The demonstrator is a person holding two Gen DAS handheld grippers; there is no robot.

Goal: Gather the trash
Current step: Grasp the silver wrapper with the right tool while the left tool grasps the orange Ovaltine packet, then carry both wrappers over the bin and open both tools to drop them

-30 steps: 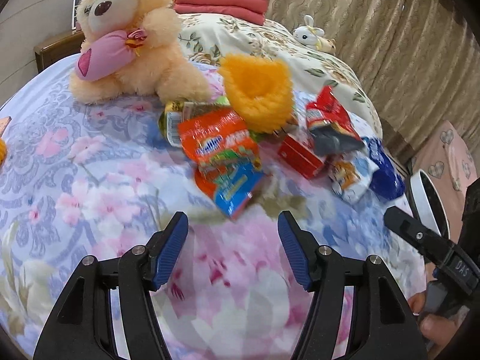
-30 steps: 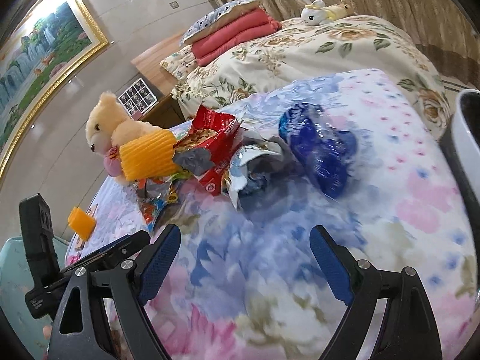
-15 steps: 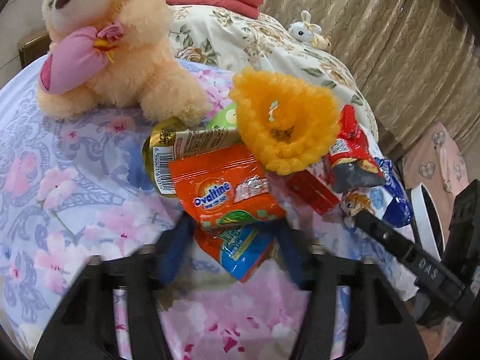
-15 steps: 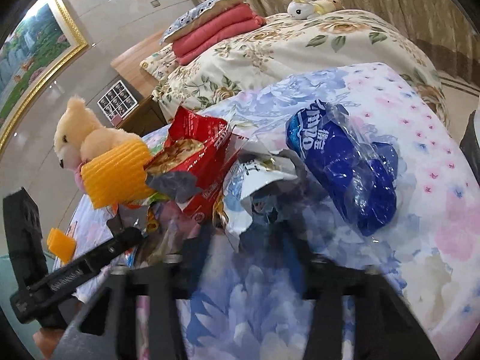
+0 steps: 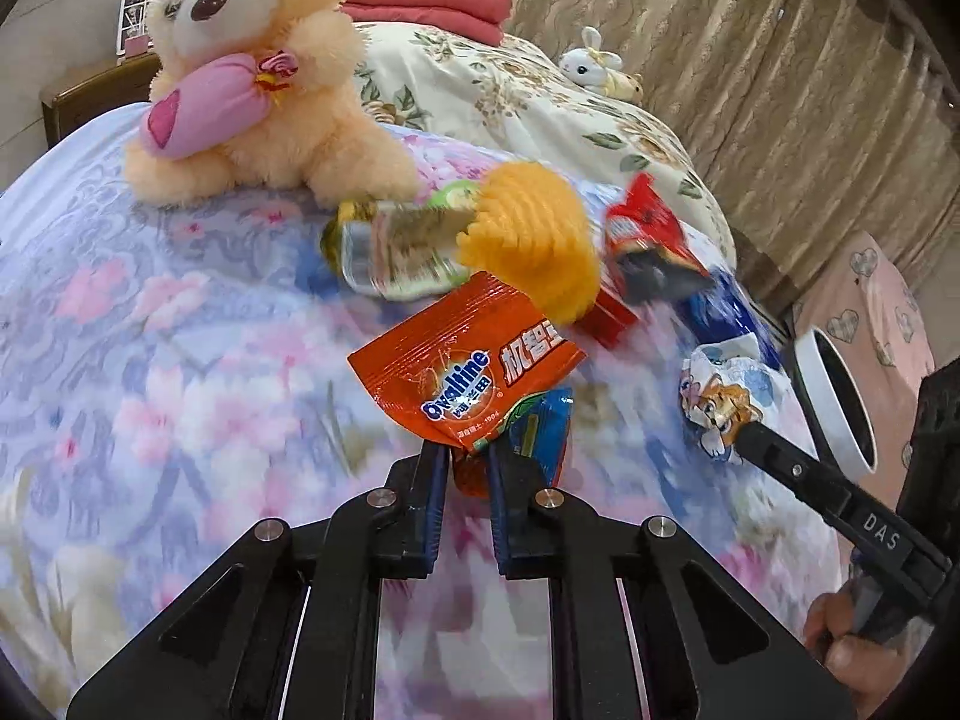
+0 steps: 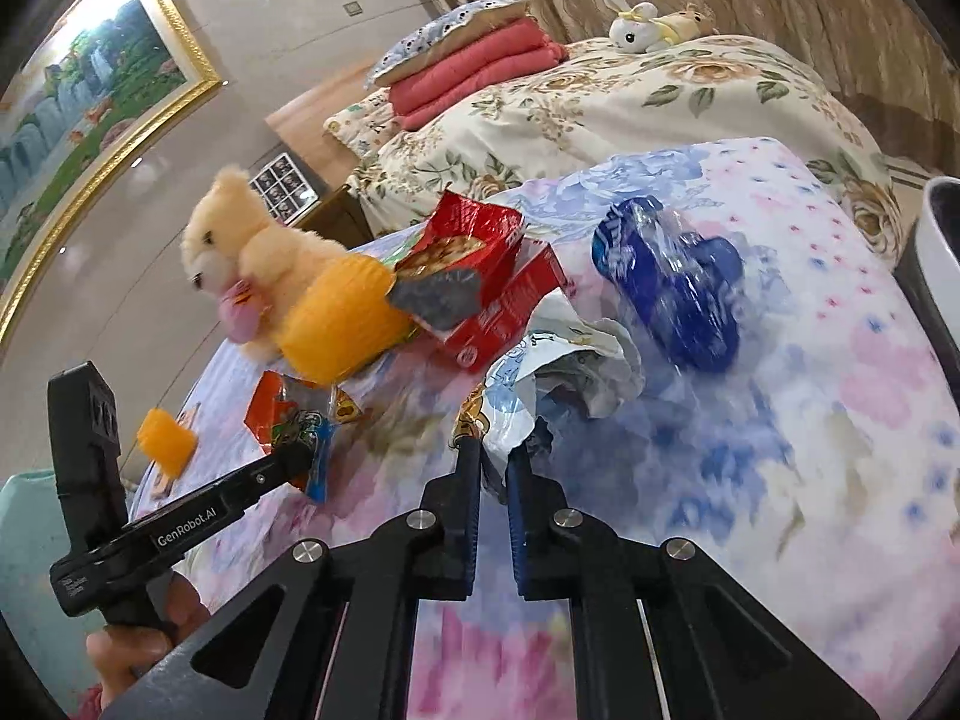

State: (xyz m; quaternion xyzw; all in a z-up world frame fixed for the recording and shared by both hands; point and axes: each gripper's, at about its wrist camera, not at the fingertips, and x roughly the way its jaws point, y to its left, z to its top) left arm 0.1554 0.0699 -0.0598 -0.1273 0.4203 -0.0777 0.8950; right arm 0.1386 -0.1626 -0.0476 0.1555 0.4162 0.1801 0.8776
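Your left claw (image 5: 467,463) has matt black plastic arms with ribbed blue pads, pinched on a glossy, crinkled orange foil packet (image 5: 465,373); your right claw (image 6: 493,469) nips a shiny white film wrapper (image 6: 555,369). Under them lies a soft, smooth printed cloth bedspread (image 5: 180,360). The teddy bear (image 5: 252,66) is fluffy plush, and the blue wrapper (image 6: 672,288) is glossy clear-and-blue plastic.

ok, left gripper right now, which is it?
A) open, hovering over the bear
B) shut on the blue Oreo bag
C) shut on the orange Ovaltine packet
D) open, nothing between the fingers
C: in the left wrist view the left gripper has its fingers pinched together on the lower edge of the Ovaltine packet, which sticks up from between them.
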